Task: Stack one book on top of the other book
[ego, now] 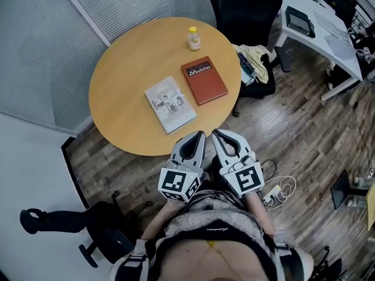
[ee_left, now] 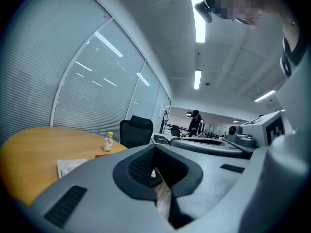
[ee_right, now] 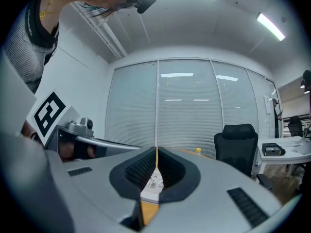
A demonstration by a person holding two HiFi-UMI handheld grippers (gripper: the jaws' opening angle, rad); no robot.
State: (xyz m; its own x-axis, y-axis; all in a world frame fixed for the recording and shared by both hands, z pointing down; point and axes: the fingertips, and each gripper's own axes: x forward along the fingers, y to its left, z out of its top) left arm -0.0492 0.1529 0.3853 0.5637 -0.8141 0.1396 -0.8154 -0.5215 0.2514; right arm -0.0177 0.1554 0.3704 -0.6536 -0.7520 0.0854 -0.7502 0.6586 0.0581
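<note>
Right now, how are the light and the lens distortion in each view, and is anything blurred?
Head view: even light, the table sharp. Left gripper view: strong fisheye bend, the ceiling lamp glares. Right gripper view: the blinds bow outward, corners dark.

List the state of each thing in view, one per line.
Red book: closed, lying flat, nothing on it.
White book: closed, lying flat beside the red book, not stacked.
Bottle: upright, cap on.
Left gripper: shut, empty.
Right gripper: shut, empty.
</note>
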